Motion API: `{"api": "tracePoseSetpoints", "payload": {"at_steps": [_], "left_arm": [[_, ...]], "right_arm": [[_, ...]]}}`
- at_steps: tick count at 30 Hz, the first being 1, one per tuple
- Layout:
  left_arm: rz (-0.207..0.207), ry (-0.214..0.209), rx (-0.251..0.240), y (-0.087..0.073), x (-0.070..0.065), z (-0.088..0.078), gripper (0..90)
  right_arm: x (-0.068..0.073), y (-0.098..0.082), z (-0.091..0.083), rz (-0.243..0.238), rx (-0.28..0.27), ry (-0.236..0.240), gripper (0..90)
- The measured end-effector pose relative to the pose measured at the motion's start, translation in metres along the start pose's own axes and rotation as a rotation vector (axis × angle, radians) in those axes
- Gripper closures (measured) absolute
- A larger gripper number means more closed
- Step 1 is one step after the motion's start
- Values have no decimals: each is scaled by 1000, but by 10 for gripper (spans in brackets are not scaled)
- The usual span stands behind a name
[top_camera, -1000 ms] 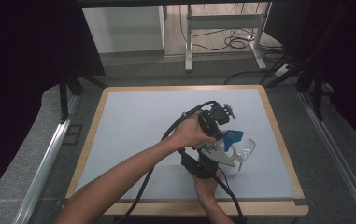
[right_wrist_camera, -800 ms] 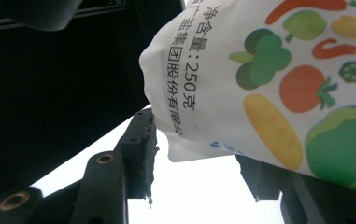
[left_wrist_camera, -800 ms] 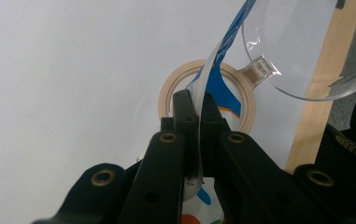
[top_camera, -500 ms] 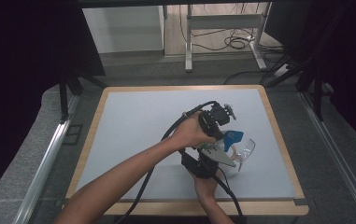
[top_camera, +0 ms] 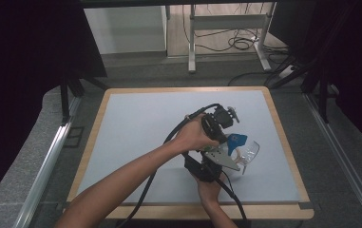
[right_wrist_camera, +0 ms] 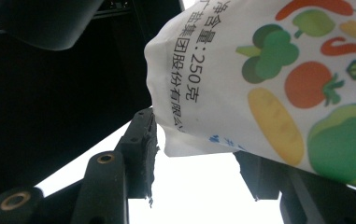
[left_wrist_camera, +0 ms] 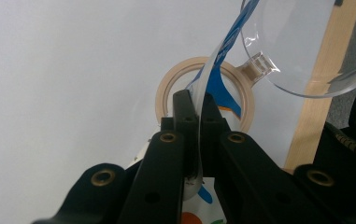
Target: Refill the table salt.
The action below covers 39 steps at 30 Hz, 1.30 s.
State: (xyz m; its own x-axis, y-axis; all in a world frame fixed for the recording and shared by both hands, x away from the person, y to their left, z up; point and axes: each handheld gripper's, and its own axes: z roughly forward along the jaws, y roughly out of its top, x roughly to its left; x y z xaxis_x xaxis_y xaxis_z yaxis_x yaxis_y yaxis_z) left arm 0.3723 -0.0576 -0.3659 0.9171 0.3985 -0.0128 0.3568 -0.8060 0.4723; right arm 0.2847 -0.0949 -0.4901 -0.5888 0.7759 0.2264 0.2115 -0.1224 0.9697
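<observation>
Pale grey matting covered the wooden-rimmed table (top_camera: 283, 142), and both hands worked near its right-hand side in the high view. Over that spot the person's left forearm reached in from the lower left, and the right hand came up from the bottom edge just beneath it.

Next in size was the printed pouch (right_wrist_camera: 278, 79), white with bright vegetables and a line of black characters; in the high view its blue top (top_camera: 238, 140) showed between the two tools. The right gripper (right_wrist_camera: 199, 163) had its jaws partly apart on either side of the pouch's lower corner; whether the pads pressed it I could not tell. In the high view it sat low, under its grey plate (top_camera: 222, 159).

A clear glass bowl (left_wrist_camera: 302, 46) lay tipped just beside the pouch, near the table's wooden edge. A ring of tan tape (left_wrist_camera: 166, 93) lay flat on the mat behind the jaws.

The left gripper (left_wrist_camera: 197, 105) was pressed together on the pouch's thin blue-and-white top edge, pinching it upright.
</observation>
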Motion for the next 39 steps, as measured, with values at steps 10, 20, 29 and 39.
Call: {"api": "tracePoseSetpoints", "payload": {"at_steps": [10, 20, 29, 39], "left_arm": [[-5, -3, 4, -2, 1, 1, 900], [-5, -5, 5, -1, 0, 2, 900], [-7, -6, 5, -2, 1, 1, 900], [-9, -8, 4, -3, 2, 2, 900]], "right_arm": [[1, -1, 0, -4, 4, 0, 517], [0, -1, -1, -6, 0, -2, 519], [0, -1, 0, -7, -1, 1, 522], [0, -1, -1, -10, 1, 3, 522]]}}
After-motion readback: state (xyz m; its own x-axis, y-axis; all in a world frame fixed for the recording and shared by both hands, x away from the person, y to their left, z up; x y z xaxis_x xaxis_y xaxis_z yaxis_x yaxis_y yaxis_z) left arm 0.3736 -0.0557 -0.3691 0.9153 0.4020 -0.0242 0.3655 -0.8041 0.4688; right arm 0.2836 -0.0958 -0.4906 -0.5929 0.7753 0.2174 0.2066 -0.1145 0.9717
